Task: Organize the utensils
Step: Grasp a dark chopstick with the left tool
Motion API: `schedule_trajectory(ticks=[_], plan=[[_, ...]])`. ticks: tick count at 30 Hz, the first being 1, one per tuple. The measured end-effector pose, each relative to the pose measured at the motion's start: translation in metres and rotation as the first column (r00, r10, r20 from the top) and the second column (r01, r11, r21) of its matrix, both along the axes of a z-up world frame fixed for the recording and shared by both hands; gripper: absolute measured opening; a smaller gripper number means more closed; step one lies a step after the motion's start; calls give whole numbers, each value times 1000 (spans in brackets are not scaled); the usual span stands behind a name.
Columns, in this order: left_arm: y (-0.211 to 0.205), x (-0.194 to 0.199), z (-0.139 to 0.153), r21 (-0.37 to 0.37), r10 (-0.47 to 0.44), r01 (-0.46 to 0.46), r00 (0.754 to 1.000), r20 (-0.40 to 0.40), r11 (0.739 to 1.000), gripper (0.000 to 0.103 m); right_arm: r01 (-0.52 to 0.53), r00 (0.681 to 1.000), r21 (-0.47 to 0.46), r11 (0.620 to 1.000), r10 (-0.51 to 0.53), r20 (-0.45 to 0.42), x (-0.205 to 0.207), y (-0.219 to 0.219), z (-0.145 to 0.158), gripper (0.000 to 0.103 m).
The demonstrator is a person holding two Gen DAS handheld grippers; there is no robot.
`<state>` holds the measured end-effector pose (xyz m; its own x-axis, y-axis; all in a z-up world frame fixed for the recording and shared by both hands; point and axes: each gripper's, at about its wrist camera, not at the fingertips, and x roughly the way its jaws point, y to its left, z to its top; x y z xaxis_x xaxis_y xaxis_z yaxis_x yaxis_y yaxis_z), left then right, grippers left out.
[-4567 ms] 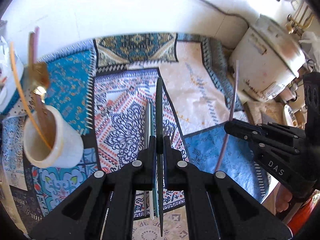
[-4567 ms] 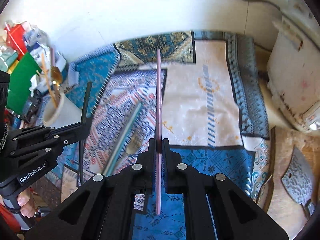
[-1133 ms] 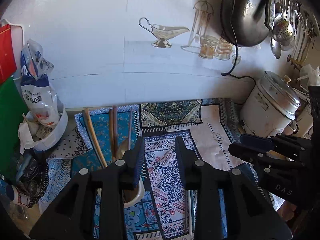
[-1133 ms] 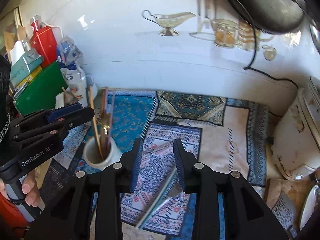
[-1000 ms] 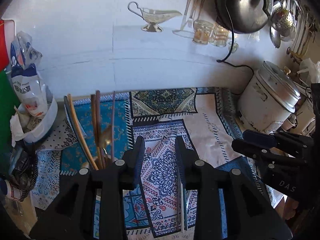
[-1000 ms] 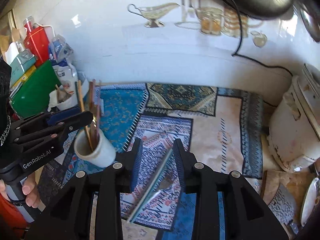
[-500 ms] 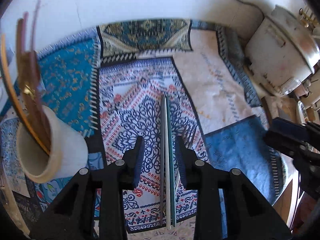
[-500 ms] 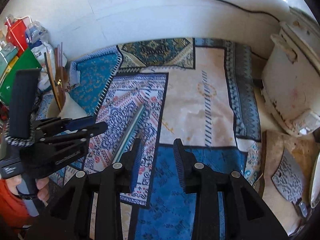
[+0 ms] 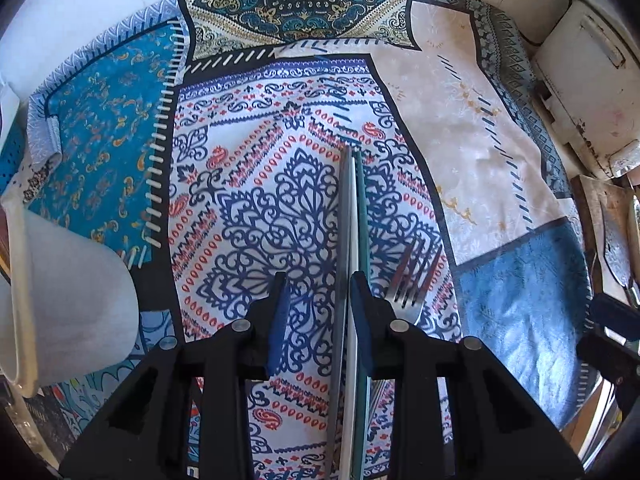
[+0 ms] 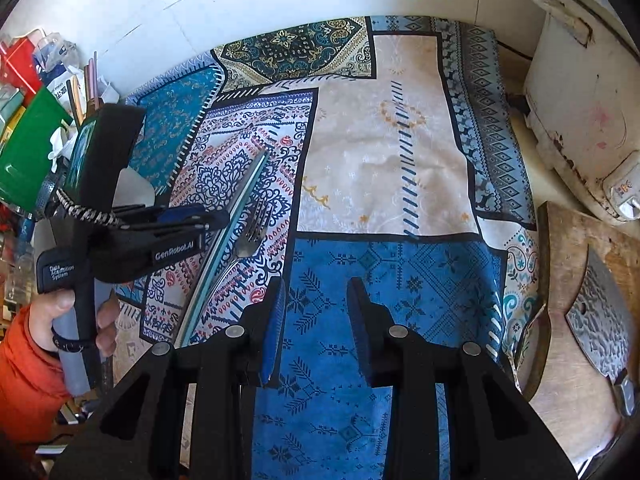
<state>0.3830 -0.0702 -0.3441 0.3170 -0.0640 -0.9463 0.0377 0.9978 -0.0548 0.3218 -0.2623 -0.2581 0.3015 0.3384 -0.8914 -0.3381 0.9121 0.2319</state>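
Observation:
Two long chopsticks, one grey [image 9: 343, 216] and one teal [image 9: 363, 216], lie side by side on the patterned cloth [image 9: 248, 184]. A metal fork [image 9: 412, 276] lies just right of them. My left gripper [image 9: 318, 304] is open, low over the cloth, with the chopsticks between its fingers close to the right finger. The white utensil cup [image 9: 68, 288] stands at the left edge. In the right wrist view the chopsticks [image 10: 236, 216] and fork [image 10: 250, 236] lie beside the left gripper [image 10: 218, 218]. My right gripper [image 10: 314, 312] is open and empty over the blue patch.
A white rice cooker [image 10: 580, 92] stands at the right. A wooden board with a cleaver [image 10: 600, 316] lies at the right front. Bottles, bags and a green box [image 10: 28, 148] crowd the left back corner. A white wall runs behind.
Both grippers, earlier shut on chopsticks, are open and empty now. The left gripper has come down from near the cup and closer over the two chopsticks on the cloth.

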Motion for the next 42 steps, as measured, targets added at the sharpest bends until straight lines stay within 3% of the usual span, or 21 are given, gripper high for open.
schedule_trajectory(ticks=[7, 11, 16, 18, 22, 33, 42], plan=[[0, 17, -2, 15, 14, -14, 1000, 5, 1000, 28, -24, 1000, 4, 1000, 24, -6, -2, 4, -1, 29], [2, 29, -4, 17, 16, -16, 1000, -13, 1000, 19, -35, 999, 6, 999, 35, -8, -4, 5, -2, 29], [-11, 40, -7, 82, -38, 39, 999, -12, 996, 17, -42, 999, 8, 999, 42, -19, -3, 6, -5, 29], [-17, 44, -8, 85, -59, 60, 998, -7, 995, 6, -47, 998, 8, 999, 48, -28, -2, 9, -8, 29], [-19, 45, -8, 72, -77, 77, 997, -11, 994, 5, -64, 996, 20, 998, 65, -56, -1, 22, -17, 29], [29, -10, 10, -33, -26, 26, 1000, -2, 999, 5, -100, 991, -12, 995, 98, -89, 14, 67, -42, 31], [52, -54, 51, -54, 35, -28, 991, 129, 998, 5, -116, 991, -73, 991, 110, -81, 17, 109, -57, 31]])
